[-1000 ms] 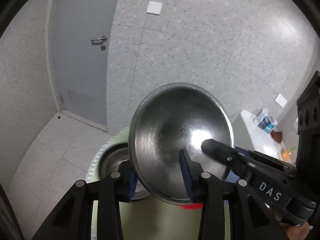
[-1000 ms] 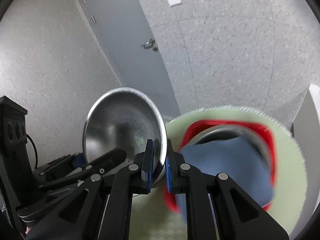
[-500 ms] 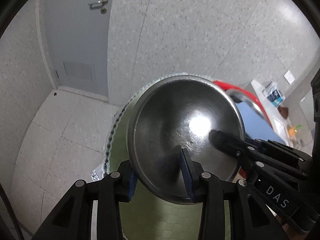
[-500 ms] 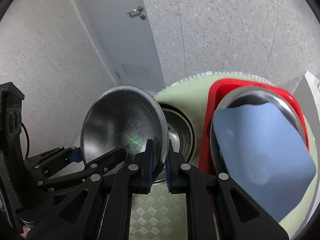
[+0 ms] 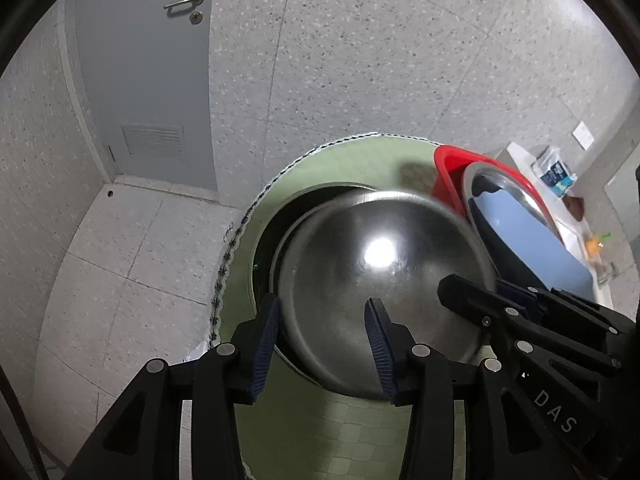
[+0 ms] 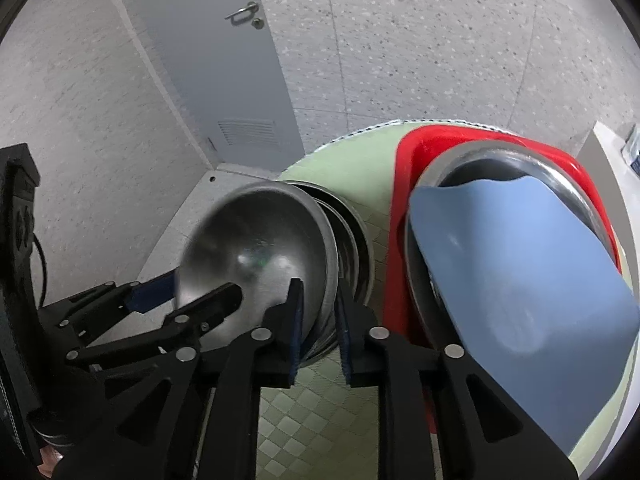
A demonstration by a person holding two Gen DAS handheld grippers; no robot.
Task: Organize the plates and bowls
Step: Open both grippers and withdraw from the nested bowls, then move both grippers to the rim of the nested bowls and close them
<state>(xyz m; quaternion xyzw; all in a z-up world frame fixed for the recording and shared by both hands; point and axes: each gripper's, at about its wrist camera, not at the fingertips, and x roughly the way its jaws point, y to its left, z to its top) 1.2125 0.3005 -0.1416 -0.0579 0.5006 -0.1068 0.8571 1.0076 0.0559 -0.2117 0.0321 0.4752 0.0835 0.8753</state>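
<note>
1. The left gripper [image 5: 322, 334] had its fingers spread apart on either side of a steel bowl's rim, not pressing it, so far as could be seen.
2. The right gripper [image 6: 318, 316] also stood parted, its blue pads straddling the rim without a clear grip.
3. The steel bowl [image 5: 380, 280] was tilted and blurred, sitting over the stacked bowls [image 6: 354, 248] on the green mat [image 5: 320, 432].
4. Just beside them, a red tray [image 6: 404, 184] held a metal plate [image 6: 560, 184] and a blue plate [image 6: 520, 280].
</note>
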